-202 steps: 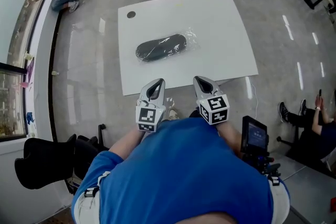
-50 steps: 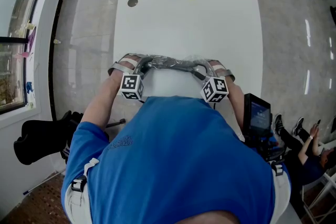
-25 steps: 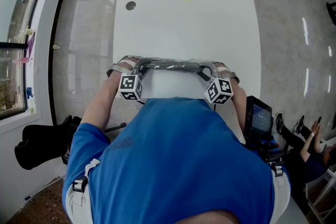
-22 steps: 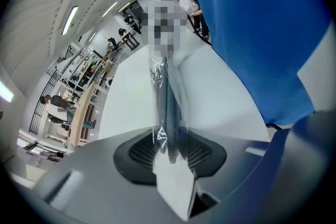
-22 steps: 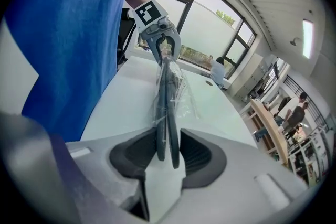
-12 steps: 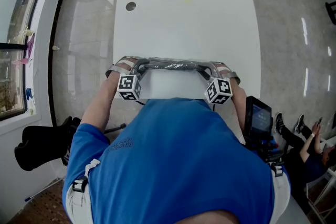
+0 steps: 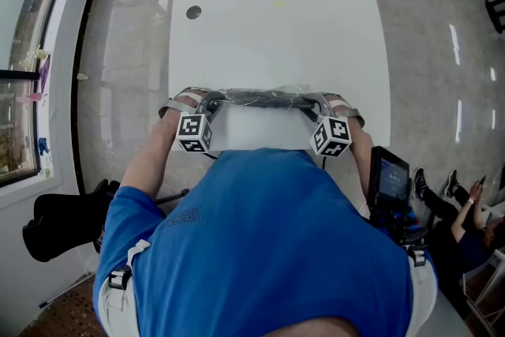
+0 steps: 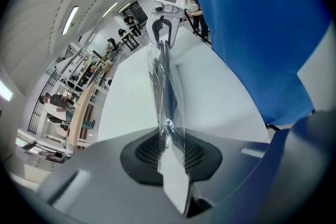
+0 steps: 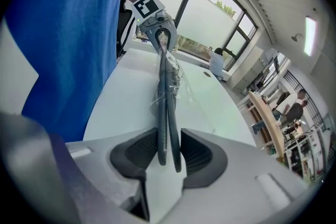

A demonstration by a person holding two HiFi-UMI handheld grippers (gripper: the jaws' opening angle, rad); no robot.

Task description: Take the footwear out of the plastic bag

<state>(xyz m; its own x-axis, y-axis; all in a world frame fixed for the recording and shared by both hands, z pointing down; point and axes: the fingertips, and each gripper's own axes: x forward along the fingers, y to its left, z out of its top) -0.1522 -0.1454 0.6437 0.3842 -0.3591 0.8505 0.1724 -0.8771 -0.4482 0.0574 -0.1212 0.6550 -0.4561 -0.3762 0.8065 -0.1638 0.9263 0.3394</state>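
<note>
My left tongs [image 8: 170, 162] have just been closing and now pinch the thin end of the plastic bag [image 8: 160, 81] — only crumpled film sits between the pads. My right tongs [image 9: 169, 157] have just eased a little wider, yet they grip the dark footwear [image 9: 167, 107] through the bag. The bagged footwear stretches edge-on from one pair to the other — the white table [image 7: 276, 35] lies beneath and beyond both.
</note>
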